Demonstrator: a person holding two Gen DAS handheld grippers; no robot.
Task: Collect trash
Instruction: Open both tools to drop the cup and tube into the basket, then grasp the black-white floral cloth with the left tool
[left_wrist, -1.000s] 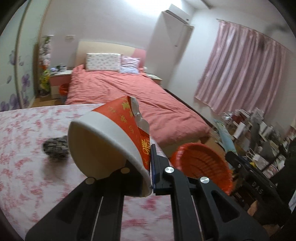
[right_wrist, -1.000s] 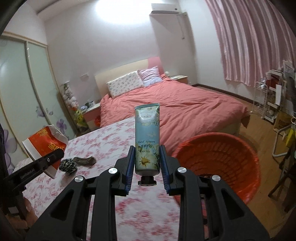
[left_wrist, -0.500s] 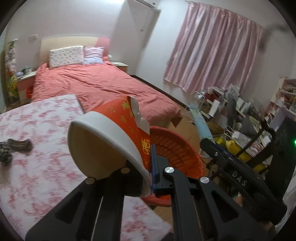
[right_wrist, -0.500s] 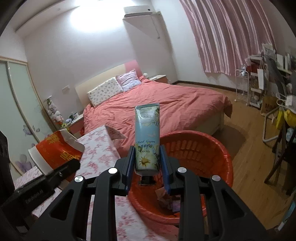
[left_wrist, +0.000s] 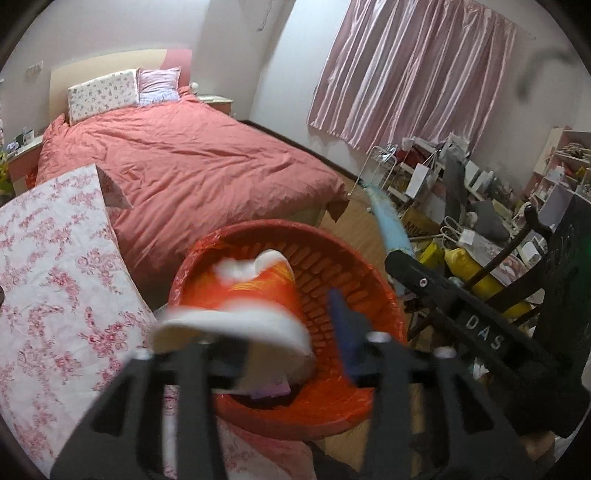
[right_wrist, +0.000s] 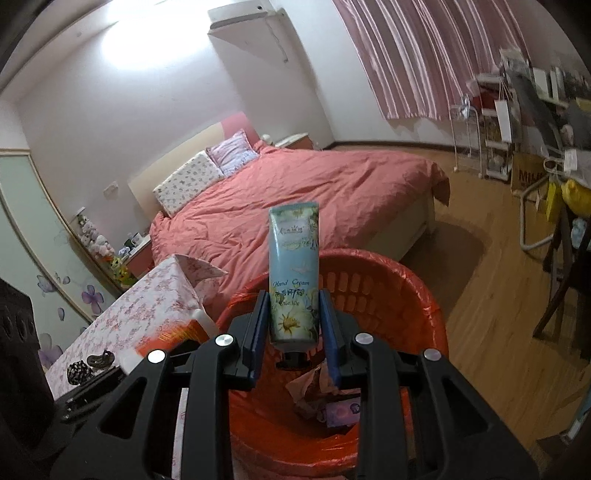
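My left gripper (left_wrist: 284, 343) stands open over the red basket (left_wrist: 332, 266). The red and white paper cup (left_wrist: 255, 295) is blurred and tipped, loose between the spread fingers above the basket's mouth. My right gripper (right_wrist: 293, 325) is shut on an upright blue hand cream tube (right_wrist: 295, 273), held over the same basket (right_wrist: 424, 295). The cup shows at the left of the right wrist view (right_wrist: 177, 336). Crumpled paper (right_wrist: 314, 384) lies in the basket.
A table with a pink floral cloth (left_wrist: 48, 280) is to the left of the basket, with a dark scrunched item (right_wrist: 79, 371) on it. A red bed (left_wrist: 184, 155) lies behind. Cluttered shelves and a chair (left_wrist: 517, 236) stand to the right on wooden floor.
Both grippers moved from the table to above the basket. My left gripper opened and the cup tipped forward out of its grip. The right still holds the tube.
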